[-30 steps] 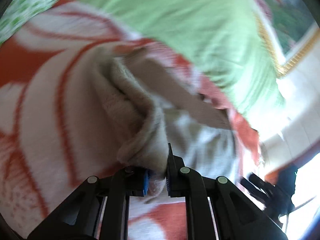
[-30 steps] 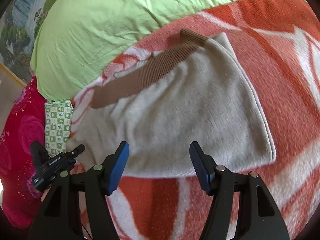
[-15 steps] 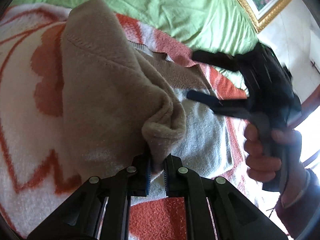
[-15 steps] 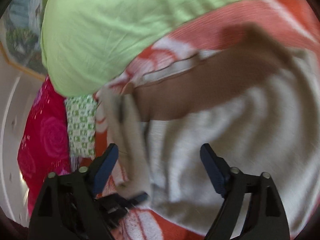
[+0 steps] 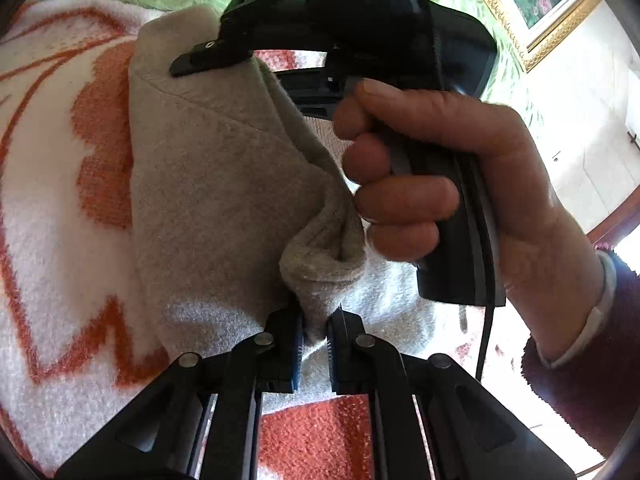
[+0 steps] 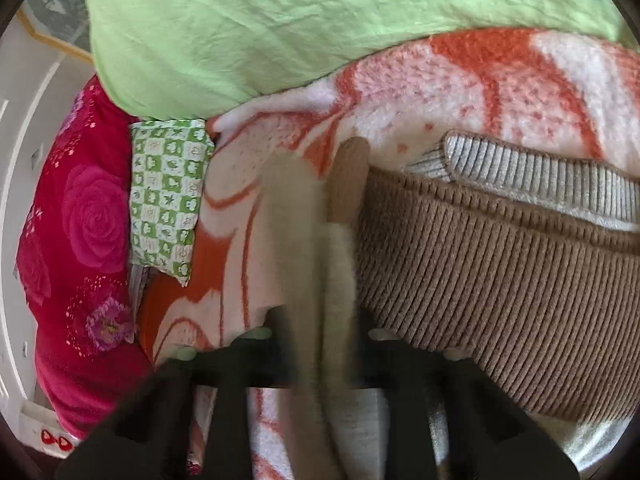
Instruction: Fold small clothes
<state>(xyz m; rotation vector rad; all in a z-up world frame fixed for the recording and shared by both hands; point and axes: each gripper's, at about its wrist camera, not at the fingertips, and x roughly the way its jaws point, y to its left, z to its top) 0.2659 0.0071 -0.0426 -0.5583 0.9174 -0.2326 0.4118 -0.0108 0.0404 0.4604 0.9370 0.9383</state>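
Observation:
A beige knitted sweater [image 5: 208,184] with a brown ribbed band [image 6: 500,280] lies on an orange and white blanket [image 5: 60,220]. My left gripper [image 5: 316,332] is shut on a bunched fold of it, lifted off the blanket. A person's hand [image 5: 440,168] holds the right gripper just beyond that fold, and its upper finger [image 5: 208,54] rests on the sweater's far edge. In the right wrist view the right gripper [image 6: 324,328] is blurred. Its jaws are closing on a beige strip of the sweater [image 6: 320,240] that runs up between them.
A green sheet [image 6: 280,20] covers the bed beyond the blanket. A red rose-print pillow [image 6: 80,220] and a green checked packet [image 6: 168,192] lie at the left. A gilt picture frame [image 5: 520,20] hangs on the wall.
The right gripper swung in over the sweater to its far edge and its jaws narrowed onto fabric. The left gripper carried its fold across, then held still.

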